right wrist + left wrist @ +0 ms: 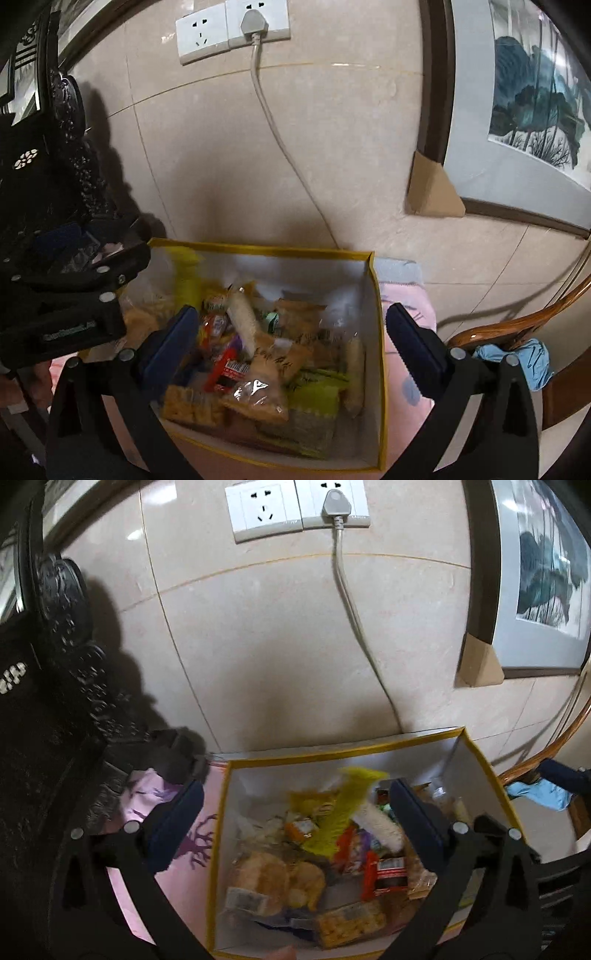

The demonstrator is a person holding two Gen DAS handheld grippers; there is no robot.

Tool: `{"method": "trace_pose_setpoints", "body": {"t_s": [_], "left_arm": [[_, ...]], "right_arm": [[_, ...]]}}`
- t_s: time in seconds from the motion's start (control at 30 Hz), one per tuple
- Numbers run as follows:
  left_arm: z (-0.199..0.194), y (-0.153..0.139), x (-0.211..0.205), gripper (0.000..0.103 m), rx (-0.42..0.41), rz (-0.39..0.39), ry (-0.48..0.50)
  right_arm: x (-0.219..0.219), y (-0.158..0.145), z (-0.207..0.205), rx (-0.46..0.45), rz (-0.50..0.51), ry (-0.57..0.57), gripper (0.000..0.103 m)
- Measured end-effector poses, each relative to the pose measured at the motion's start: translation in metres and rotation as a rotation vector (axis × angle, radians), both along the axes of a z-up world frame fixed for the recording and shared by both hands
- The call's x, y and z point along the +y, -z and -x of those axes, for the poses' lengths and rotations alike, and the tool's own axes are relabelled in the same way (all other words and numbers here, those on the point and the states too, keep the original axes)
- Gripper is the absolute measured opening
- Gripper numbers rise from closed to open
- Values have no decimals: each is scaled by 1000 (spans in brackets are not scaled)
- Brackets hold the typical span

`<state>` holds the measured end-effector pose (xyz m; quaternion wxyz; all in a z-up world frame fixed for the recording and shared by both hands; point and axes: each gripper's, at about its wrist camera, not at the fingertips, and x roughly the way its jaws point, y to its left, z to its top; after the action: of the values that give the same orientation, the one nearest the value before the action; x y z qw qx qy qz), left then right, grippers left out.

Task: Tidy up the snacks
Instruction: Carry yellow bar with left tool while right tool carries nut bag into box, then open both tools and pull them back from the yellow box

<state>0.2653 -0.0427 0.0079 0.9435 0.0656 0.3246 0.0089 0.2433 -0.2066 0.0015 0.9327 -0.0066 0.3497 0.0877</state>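
A white box with a yellow rim is seen below the left gripper, whose jaws are held wide apart. Many wrapped snacks are piled inside. A blurred yellow wrapper is seen above them.

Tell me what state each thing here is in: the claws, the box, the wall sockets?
Left claw: open, nothing held.
Right claw: open, nothing held.
Snack box: open on top, piled with wrapped snacks.
Left wall socket: unused.
Right wall socket: grey plug in, cord hanging down.
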Motion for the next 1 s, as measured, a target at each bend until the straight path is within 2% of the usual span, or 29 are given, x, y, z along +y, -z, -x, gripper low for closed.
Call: {"method": "trace_pose_setpoints", "body": {"t_s": [0.07,0.2,0.33,0.43,0.6,0.77,1.0], "left_arm": [[5,-2,-1,101,4,4,-3],[18,-11,9,101,33,98,-14],[48,-23,20,101,31,108,-59],[84,-32,31,101,27,123,-84],[156,-54,44,101,17,207,-97],[223,-85,32,101,-50,177,-34],[271,-111,2,101,-131,128,85]], "right_arm": [[-1,-2,4,3,-3,-8,102],[6,-10,19,3,36,-43,102],[3,-18,50,-6,39,-39,102],[-5,-22,84,0,12,12,102],[-27,-33,152,9,-32,77,102],[-49,-72,215,-91,-35,163,102],[-52,-105,274,-194,-43,198,102]]}}
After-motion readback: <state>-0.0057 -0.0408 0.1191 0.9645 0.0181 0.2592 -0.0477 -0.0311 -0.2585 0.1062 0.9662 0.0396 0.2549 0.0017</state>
